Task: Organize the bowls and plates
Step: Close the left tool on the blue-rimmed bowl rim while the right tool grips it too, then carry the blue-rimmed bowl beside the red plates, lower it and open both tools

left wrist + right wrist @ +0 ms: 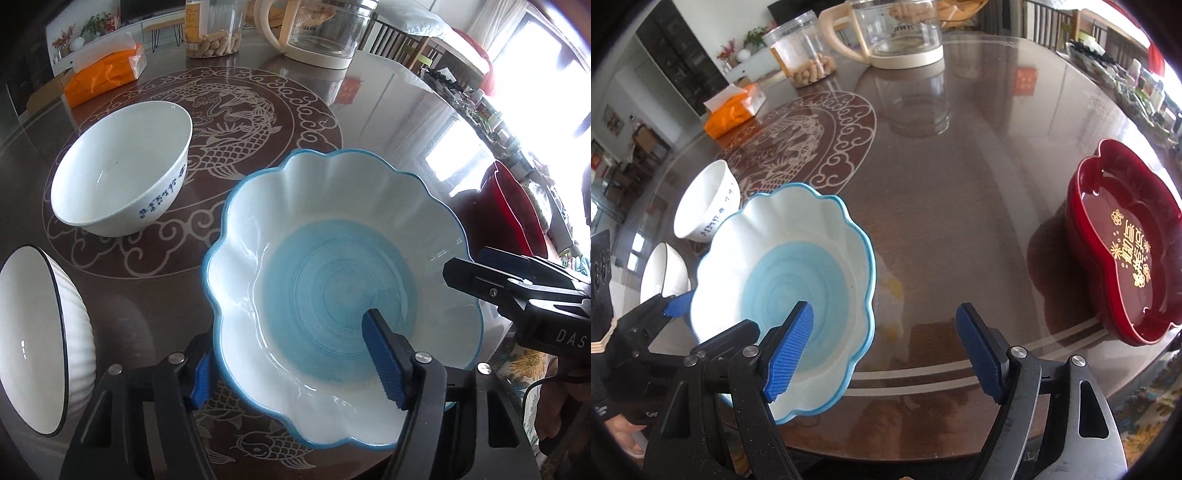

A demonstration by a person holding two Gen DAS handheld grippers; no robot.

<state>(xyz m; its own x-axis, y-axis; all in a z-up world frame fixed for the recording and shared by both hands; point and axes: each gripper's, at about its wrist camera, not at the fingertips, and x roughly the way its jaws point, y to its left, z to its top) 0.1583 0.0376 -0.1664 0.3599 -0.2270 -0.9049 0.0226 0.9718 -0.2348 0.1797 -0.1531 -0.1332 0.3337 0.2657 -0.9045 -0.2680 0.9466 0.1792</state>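
Observation:
A scalloped white plate with a blue centre and blue rim (332, 280) fills the left wrist view, tilted above the table. My left gripper (291, 365) is shut on its near rim, one finger under the rim and one inside the plate. The plate also shows in the right wrist view (798, 273). My right gripper (886, 354) is open and empty just right of the plate; it shows at the right edge of the left wrist view (517, 288). A white bowl with blue writing (122, 170) and a ribbed white bowl with a dark rim (37, 332) stand to the left.
A red lacquer tray (1123, 258) sits at the table's right edge. A glass kettle (901, 33), a jar of peanuts (805, 48) and an orange tissue pack (735, 107) stand at the back. The dark glass-topped table (960, 177) has a fish pattern.

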